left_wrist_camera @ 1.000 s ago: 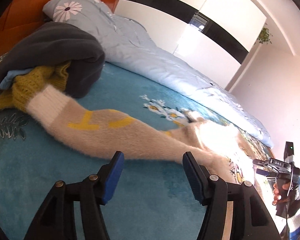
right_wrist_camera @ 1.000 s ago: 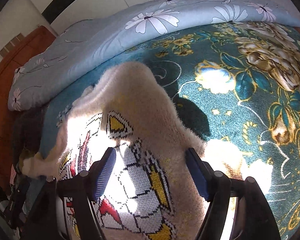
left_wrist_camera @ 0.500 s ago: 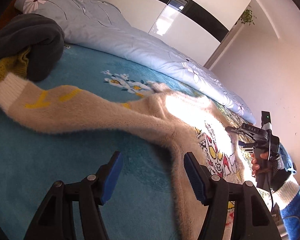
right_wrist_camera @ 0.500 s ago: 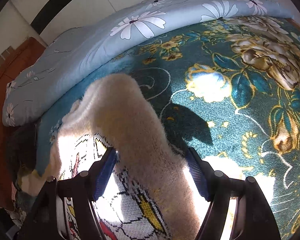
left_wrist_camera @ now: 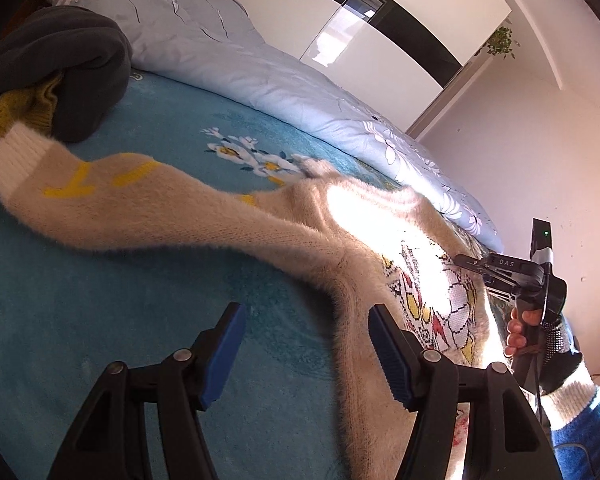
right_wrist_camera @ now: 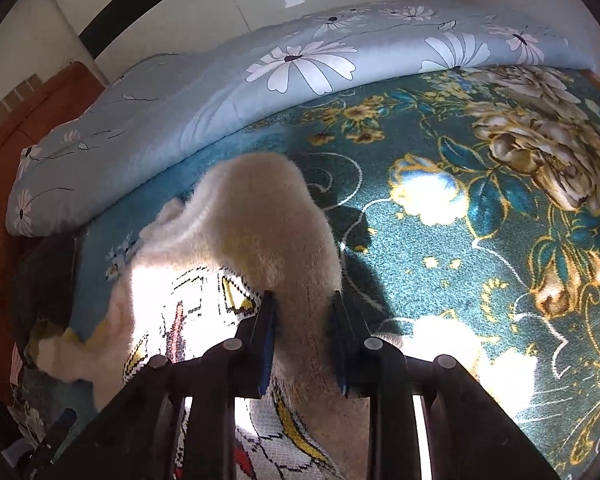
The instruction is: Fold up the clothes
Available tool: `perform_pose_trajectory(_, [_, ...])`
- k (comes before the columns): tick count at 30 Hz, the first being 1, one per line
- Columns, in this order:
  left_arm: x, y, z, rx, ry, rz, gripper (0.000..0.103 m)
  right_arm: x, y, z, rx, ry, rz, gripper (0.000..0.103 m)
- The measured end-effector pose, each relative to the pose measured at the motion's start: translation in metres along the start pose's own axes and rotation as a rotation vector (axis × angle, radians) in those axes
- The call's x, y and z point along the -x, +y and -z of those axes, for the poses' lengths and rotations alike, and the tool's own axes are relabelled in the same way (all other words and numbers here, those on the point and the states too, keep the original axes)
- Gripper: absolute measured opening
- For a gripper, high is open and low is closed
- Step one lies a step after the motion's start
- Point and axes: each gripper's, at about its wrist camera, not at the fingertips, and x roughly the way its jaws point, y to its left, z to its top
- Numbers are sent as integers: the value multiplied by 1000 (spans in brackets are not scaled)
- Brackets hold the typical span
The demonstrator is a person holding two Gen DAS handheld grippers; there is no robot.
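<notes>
A fluffy cream sweater (left_wrist_camera: 360, 232) with a colourful knitted front lies on the teal bed blanket (left_wrist_camera: 140, 340). Its one sleeve (left_wrist_camera: 140, 200), with yellow marks and a white cuff, stretches out to the left. My left gripper (left_wrist_camera: 306, 344) hovers open above the blanket by the sweater's side, nothing between its blue pads. The other sleeve (right_wrist_camera: 268, 232) arches up in a hump. The jaws of my right gripper (right_wrist_camera: 302, 304) are closing, and their pads press on both sides of that sleeve. The patterned front (right_wrist_camera: 188, 300) shows just left of it.
A dark grey garment (left_wrist_camera: 72, 60) and a mustard knit (left_wrist_camera: 16, 116) are piled at the left. A light blue flowered duvet (left_wrist_camera: 260, 76) runs along the far side, with a white wardrobe (left_wrist_camera: 380, 40) behind. A gloved hand (left_wrist_camera: 540, 328) holds the right gripper.
The right jaws have come together on the sleeve, which now stands up between them. My left gripper has shifted from the outstretched sleeve toward the sweater's body, still open.
</notes>
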Motion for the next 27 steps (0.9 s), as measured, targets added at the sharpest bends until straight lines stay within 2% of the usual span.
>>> perform_pose_trajectory(3, [2,0,-1,6,-8,7,68,16,25,7,79,-31,-26,23])
perform_pose_trajectory(5, [1,0,-1,9,-6,7,68,25,47,16,159,-38,-73,23])
perform_pose_trajectory(9, [-2,-3,2,13,9,32,68,30,87,44,314,-20,-132,23])
perform_pose_trajectory(12, [-7,-12,5,-17,24,36,68,25,104,64,396,-5,-141,23])
perform_pose_trajectory(19, [-19,-29,14,-86,59,18,68,16,111,89,503,39,-165,25])
perform_pose_trajectory(24, [-25,-41,20,-124,78,40,68,12,108,93,499,83,-194,28])
perform_pose_trajectory(27, [-35,-48,27,-145,114,26,68,10,111,100,532,128,-221,30])
